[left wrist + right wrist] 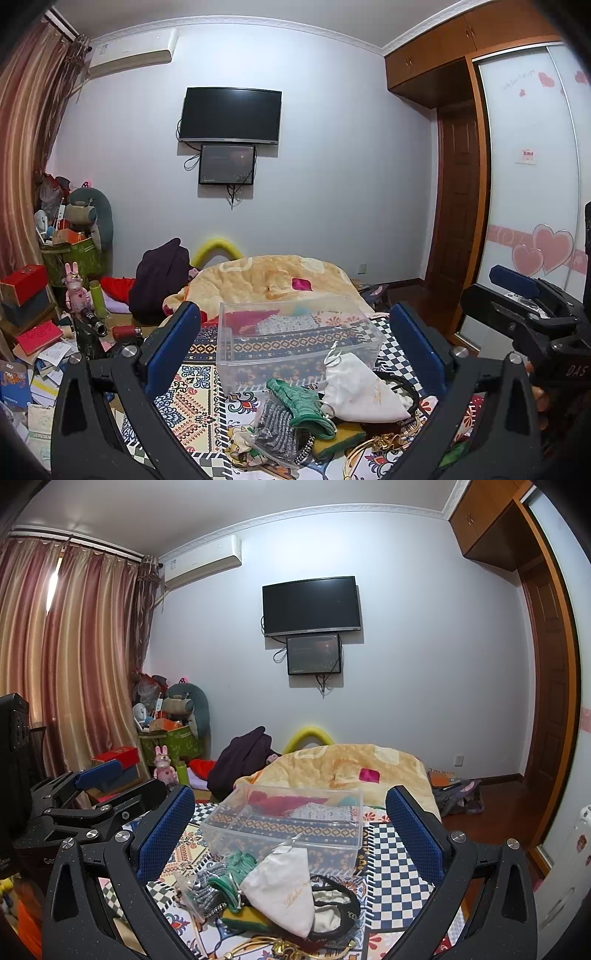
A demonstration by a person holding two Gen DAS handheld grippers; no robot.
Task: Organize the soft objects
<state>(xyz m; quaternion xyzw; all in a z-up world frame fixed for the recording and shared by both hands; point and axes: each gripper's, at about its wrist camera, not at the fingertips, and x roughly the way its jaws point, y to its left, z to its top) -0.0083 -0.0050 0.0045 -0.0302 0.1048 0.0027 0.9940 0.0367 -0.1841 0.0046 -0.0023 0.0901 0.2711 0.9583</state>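
Note:
A clear plastic box [295,332] [284,823] stands empty on the patterned bedspread [192,398] [391,871]. In front of it lies a pile of soft things: a white drawstring pouch [360,391] [284,890], a green knitted piece [299,400] [236,871], a grey knitted piece in a plastic bag [275,428] [205,890], a black-rimmed item [332,904]. My left gripper [295,339] is open and empty, above the pile. My right gripper [291,823] is open and empty, also above it; it shows at the right of the left wrist view [517,291].
A beige blanket [273,277] [351,764] covers the far bed. A dark garment [159,280] lies beyond. Books, boxes and a green bin [77,254] crowd the left floor. A wardrobe [532,184] stands right. Gold metal pieces [266,947] lie at the near edge.

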